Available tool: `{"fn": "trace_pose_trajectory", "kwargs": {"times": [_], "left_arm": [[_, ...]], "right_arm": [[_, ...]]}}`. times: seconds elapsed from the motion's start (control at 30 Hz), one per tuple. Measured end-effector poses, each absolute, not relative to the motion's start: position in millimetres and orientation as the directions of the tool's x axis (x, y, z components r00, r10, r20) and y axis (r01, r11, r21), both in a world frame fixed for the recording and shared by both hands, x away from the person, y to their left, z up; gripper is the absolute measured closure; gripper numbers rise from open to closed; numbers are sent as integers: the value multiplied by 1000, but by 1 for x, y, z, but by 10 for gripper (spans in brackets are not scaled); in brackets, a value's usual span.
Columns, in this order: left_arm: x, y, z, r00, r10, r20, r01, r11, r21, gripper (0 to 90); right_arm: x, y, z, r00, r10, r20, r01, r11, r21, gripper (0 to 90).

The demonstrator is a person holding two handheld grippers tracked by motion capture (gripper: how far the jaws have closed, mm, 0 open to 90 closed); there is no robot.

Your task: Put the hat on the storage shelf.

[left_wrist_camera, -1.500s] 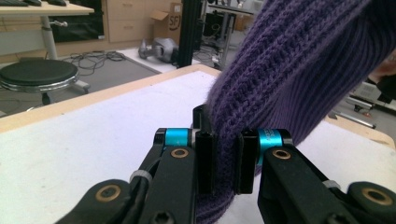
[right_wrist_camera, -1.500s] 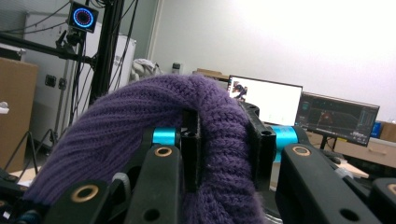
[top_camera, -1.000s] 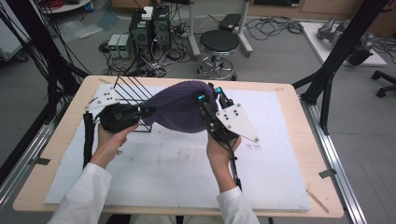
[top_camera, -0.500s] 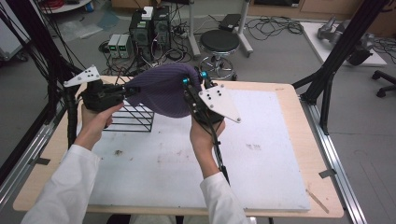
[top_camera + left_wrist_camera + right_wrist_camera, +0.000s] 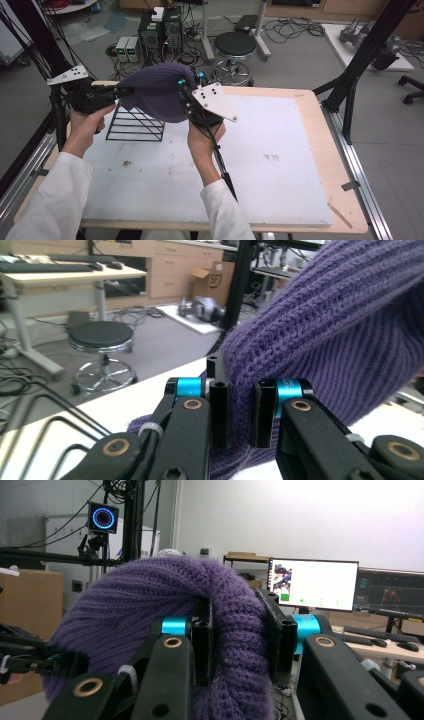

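A purple knitted hat (image 5: 152, 92) hangs stretched between my two grippers, over the black wire rack (image 5: 136, 126) at the table's far left. My left gripper (image 5: 125, 92) is shut on the hat's left edge; the left gripper view has the knit (image 5: 340, 340) pinched between the jaws of that gripper (image 5: 241, 412). My right gripper (image 5: 187, 84) is shut on the hat's right edge. In the right gripper view a thick fold of the hat (image 5: 150, 595) fills the gap of the gripper (image 5: 239, 630). The left gripper (image 5: 30, 662) shows far off at the left.
The rack stands on a white mat (image 5: 280, 165) that covers the wooden table. Black frame legs (image 5: 350, 85) rise at the table's right corner and along its left side. A round stool (image 5: 235, 47) and computer boxes (image 5: 159, 30) sit on the floor beyond the far edge.
Both grippers have carried the hat up and leftward toward the table's far left corner. The wire rack, partly hidden before, now shows below the hat.
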State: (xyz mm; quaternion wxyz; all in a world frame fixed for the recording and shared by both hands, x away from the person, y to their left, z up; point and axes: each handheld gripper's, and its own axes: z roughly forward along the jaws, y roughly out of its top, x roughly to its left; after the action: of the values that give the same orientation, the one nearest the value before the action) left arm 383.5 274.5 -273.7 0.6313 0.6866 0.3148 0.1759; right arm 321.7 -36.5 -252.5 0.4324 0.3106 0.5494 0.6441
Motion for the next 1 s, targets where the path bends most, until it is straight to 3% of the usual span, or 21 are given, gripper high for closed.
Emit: {"fn": "trace_pose_trajectory", "kwargs": {"times": [1.0], "left_arm": [[390, 336, -281, 626, 767, -138, 146, 58, 988, 813]], "right_arm": [[337, 30, -242, -497, 857, -133, -195, 39, 980, 705]]}}
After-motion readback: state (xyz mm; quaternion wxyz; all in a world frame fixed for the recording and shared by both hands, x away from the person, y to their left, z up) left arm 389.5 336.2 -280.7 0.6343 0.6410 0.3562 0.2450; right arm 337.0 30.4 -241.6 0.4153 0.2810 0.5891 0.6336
